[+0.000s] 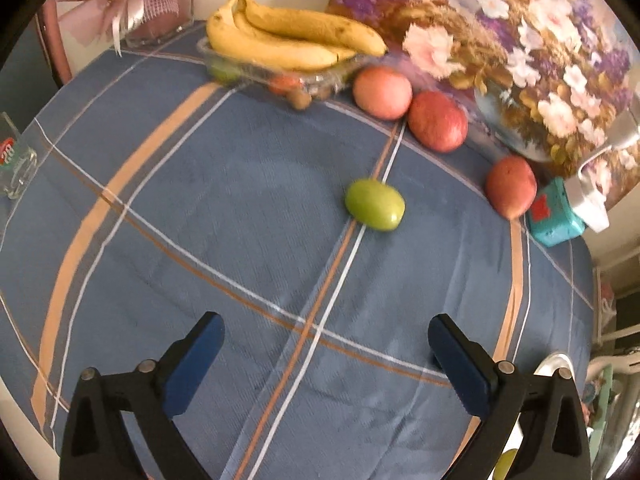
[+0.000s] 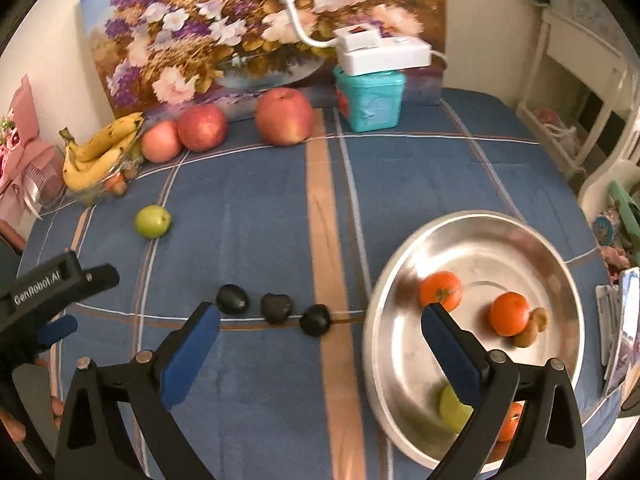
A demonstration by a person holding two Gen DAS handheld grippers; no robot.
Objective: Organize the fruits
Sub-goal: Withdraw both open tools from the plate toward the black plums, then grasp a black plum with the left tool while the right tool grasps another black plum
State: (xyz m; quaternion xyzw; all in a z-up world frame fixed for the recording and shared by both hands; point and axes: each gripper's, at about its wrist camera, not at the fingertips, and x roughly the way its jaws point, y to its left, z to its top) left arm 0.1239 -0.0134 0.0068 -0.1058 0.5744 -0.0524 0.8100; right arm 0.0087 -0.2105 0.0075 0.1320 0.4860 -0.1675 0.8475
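Spread fingers (image 2: 320, 344) (both hands) empty; only right view shows steel bowl (image 2: 560, 264).

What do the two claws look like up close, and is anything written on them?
Each claw is a black plastic frame with triangle cut-outs, silver round pins and two fingers tipped with flat blue pads. That holds for the left claw and the right claw. In the right wrist view, the left claw's black body carries white lettering reading "GenRobot.AI".
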